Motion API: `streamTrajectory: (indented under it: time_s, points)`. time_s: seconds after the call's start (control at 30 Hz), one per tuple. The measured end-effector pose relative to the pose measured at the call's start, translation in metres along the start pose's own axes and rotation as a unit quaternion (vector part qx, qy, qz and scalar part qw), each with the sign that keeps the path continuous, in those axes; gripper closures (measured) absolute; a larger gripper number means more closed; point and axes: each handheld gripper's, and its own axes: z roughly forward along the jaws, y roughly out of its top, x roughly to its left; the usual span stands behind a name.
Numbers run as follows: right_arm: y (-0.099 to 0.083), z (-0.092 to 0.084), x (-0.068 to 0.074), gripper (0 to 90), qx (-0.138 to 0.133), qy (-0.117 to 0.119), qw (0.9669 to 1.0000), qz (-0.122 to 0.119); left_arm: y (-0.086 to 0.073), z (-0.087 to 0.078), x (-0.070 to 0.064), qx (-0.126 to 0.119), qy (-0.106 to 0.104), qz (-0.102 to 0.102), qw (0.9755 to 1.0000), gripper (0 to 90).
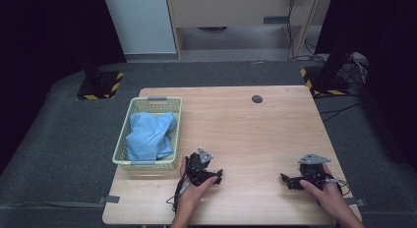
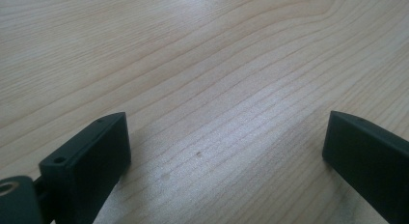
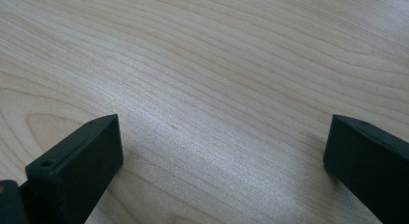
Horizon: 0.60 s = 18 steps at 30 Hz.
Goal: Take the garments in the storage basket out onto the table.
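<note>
A person's hands rest my two grippers on the near part of a light wooden table [image 1: 255, 134]. My left gripper [image 1: 217, 176] lies low on the wood with its jaws pointing right. In the left gripper view, the left gripper [image 2: 226, 151] has black jaws set wide apart with bare wood between them. My right gripper [image 1: 286, 180] lies near the front right corner with its jaws pointing left. In its own view the right gripper [image 3: 224, 156] is just as wide open and holds nothing. A pale green basket [image 1: 122, 139] at the table's left edge holds a crumpled light blue cloth [image 1: 150, 134].
A small dark round disc [image 1: 256, 99] lies near the table's far edge. Cables trail from both grippers over the front edge. Around the table is grey floor, with two black stand bases [image 1: 101, 85] marked in yellow and black tape at the back.
</note>
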Motion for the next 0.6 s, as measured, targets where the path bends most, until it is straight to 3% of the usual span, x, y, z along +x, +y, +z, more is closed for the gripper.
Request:
streamTrajectory:
  time_s: [0.6]
  points:
    - [0.0007,0.0008,0.0025,0.5,0.000,-0.005,1.0000,0.004,0.0002,0.0002,0.0003,0.001,-0.004,0.004,1.0000,2.3]
